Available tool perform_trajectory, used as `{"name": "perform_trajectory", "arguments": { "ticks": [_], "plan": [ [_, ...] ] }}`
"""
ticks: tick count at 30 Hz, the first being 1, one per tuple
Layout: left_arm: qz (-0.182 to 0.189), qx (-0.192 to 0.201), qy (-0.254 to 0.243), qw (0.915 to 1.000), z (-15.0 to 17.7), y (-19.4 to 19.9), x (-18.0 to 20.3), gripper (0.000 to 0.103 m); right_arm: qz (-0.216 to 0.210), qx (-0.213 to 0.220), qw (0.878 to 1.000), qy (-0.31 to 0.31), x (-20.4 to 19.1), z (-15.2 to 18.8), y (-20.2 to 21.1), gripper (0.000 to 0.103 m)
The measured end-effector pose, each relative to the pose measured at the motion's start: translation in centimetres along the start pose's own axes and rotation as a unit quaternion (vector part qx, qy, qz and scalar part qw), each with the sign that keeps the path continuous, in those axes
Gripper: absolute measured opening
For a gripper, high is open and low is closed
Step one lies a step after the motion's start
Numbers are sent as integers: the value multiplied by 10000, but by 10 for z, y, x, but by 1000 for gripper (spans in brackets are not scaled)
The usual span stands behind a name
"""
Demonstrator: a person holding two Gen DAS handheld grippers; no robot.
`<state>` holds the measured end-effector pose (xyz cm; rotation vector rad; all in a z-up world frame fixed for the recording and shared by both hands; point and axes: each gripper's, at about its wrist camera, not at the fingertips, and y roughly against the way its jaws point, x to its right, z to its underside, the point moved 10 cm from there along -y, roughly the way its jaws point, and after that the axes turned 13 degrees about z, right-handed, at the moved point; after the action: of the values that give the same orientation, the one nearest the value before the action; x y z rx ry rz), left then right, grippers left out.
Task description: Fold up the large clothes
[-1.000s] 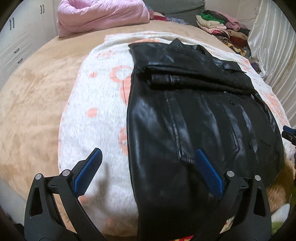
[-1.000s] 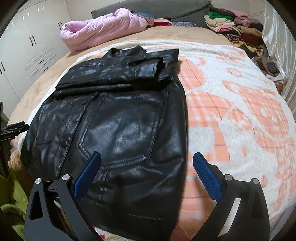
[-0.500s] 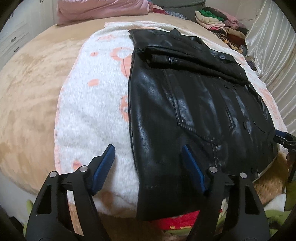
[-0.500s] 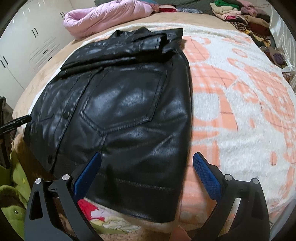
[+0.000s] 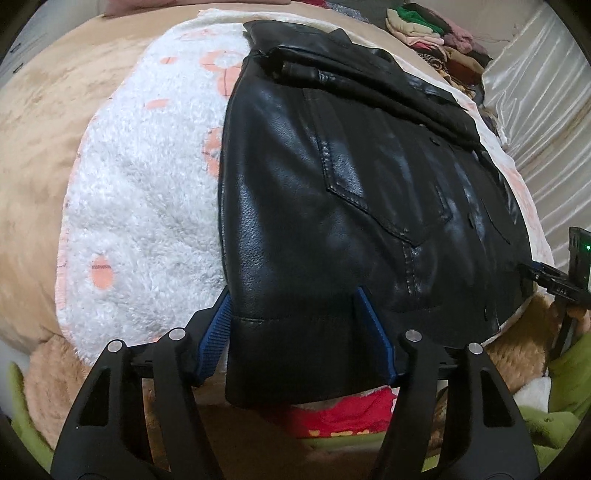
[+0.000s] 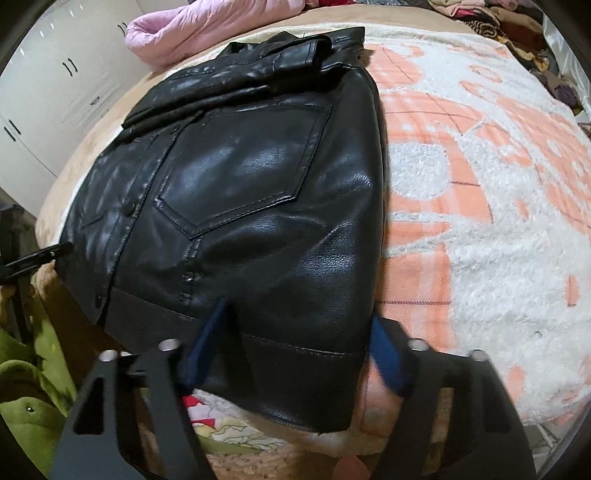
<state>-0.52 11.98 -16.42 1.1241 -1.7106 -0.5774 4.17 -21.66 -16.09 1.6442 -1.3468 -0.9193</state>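
A black leather jacket (image 5: 351, 177) lies flat on a white and orange fleece blanket (image 5: 147, 192), sleeves folded across its top, hem hanging over the bed's near edge. My left gripper (image 5: 297, 314) is open, its blue fingers astride the hem's left corner. In the right wrist view the jacket (image 6: 251, 192) fills the left half. My right gripper (image 6: 299, 321) is open, astride the hem's right corner, the left finger over the leather and the right finger at the jacket's side edge. Each gripper shows at the other view's edge.
A tan plush bedcover (image 5: 48, 122) lies under the blanket. A pink quilt (image 6: 207, 29) and piled clothes (image 5: 436, 33) sit at the far end. White cabinets (image 6: 55, 85) stand to the left, a curtain (image 5: 535, 92) to the right. Green and red fabric (image 5: 332, 410) hangs below the edge.
Both grippers have dropped down and forward to the jacket's hem and narrowed somewhat. Their fingers now straddle the two bottom corners. The jacket has not moved.
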Motion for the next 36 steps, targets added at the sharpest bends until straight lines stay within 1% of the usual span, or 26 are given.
{"name": "perform_trajectory", "arguments": {
  "ticks": [1, 2, 3, 6, 8, 11, 15, 18, 20, 24, 25, 27, 29, 31, 33, 36],
  "plan": [
    [-1, -2, 11, 10000, 0, -1, 0, 53, -2, 42, 10000, 17, 0, 0, 2, 53],
    [48, 16, 47, 10000, 0, -2, 1, 47, -43, 64, 10000, 11, 1, 0, 4, 39],
    [53, 35, 60, 10000, 0, -2, 1, 41, -115, 93, 9999, -39, 2, 0, 6, 28],
    [145, 99, -36, 9998, 0, 1, 9, 20, -231, 148, 9996, -76, 1, 0, 12, 20],
    [198, 145, -113, 9996, 0, 6, 14, 13, -262, 174, 9995, -43, -3, 0, 16, 18],
    [249, 182, -157, 9994, 0, 15, 18, 11, -379, 207, 9991, 12, -7, 4, 28, 16],
    [495, 280, -146, 9983, 5, 38, 23, 11, -697, 235, 9972, -140, -6, 5, 46, 12],
    [734, 484, -97, 9961, 2, 62, 30, 11, -1083, 401, 9927, -349, -8, 8, 73, 11],
    [900, 709, -103, 9934, -7, 83, 35, 11, -1242, 562, 9896, -456, -6, 3, 88, 11],
    [967, 1012, -234, 9899, -34, 104, 42, 11, -1503, 991, 9807, -761, 1, -21, 112, 11],
    [971, 1036, -266, 9895, -38, 105, 43, 11, -1592, 1091, 9774, -859, 3, -31, 117, 11],
    [1001, 1141, -376, 9877, -57, 109, 49, 11, -1710, 1290, 9720, -969, 7, -52, 125, 11],
    [915, 1244, -506, 9867, -78, 112, 56, 11, -1725, 1457, 9686, -1039, 9, -73, 131, 11],
    [894, 1332, -593, 9853, -90, 115, 61, 11, -1702, 1576, 9663, -1112, 11, -88, 135, 11],
    [885, 1410, -598, 9842, -105, 116, 64, 11, -1729, 1678, 9630, -1211, 13, -101, 137, 11],
    [892, 1515, -611, 9825, -120, 119, 67, 12, -1757, 1748, 9588, -1389, 15, -123, 135, 11]
  ]
}}
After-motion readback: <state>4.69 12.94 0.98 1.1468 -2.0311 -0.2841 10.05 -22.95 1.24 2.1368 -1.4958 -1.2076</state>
